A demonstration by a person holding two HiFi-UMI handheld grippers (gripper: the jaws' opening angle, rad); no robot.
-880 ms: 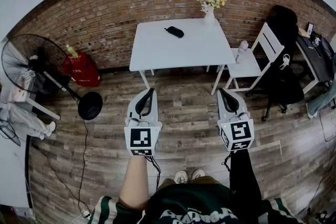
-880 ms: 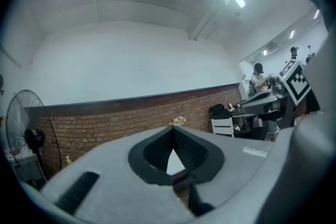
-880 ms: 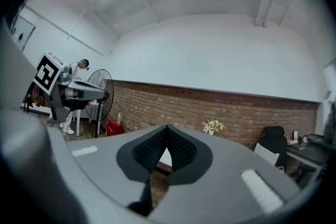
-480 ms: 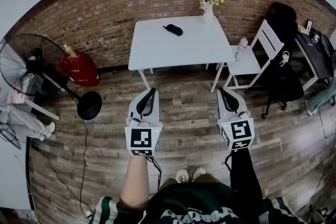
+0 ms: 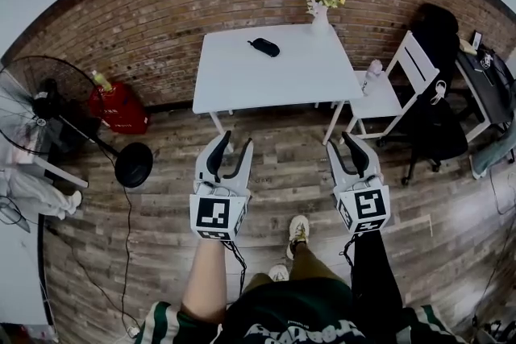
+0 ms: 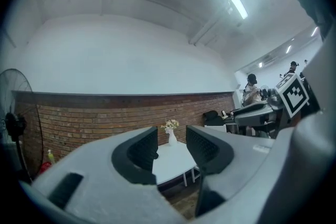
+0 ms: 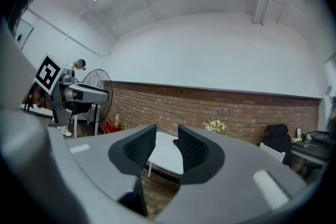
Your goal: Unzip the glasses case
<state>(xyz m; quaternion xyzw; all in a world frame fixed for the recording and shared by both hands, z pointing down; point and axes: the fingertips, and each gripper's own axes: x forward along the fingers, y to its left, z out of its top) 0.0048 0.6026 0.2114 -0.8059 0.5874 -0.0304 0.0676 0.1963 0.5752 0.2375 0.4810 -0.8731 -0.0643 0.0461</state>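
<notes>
While the glasses case (image 5: 264,47) lies out of reach, the step in hand is, I judge, the approach. The head view shows it as a dark, slim, rounded oblong lying flat on the white counter (image 5: 274,80), left of the vase of flowers (image 5: 321,8) and a little nearer the person. Its zip cannot be made out from here. The left claw (image 5: 234,142) and the right claw (image 5: 343,142) hang level over the wooden floor, well short of the vase. To do this well, walk in squarely, then pin the case with one claw and find the zip pull with the other.

From the left gripper view, the left claw (image 6: 171,147) stands spread and empty, and the vase (image 6: 171,136) shows far off through the gap.

From the right gripper view, the right claw (image 7: 167,149) is parted more narrowly and grips nothing, with the counter (image 7: 164,157) framed beyond, left of the vase (image 7: 214,126).
</notes>
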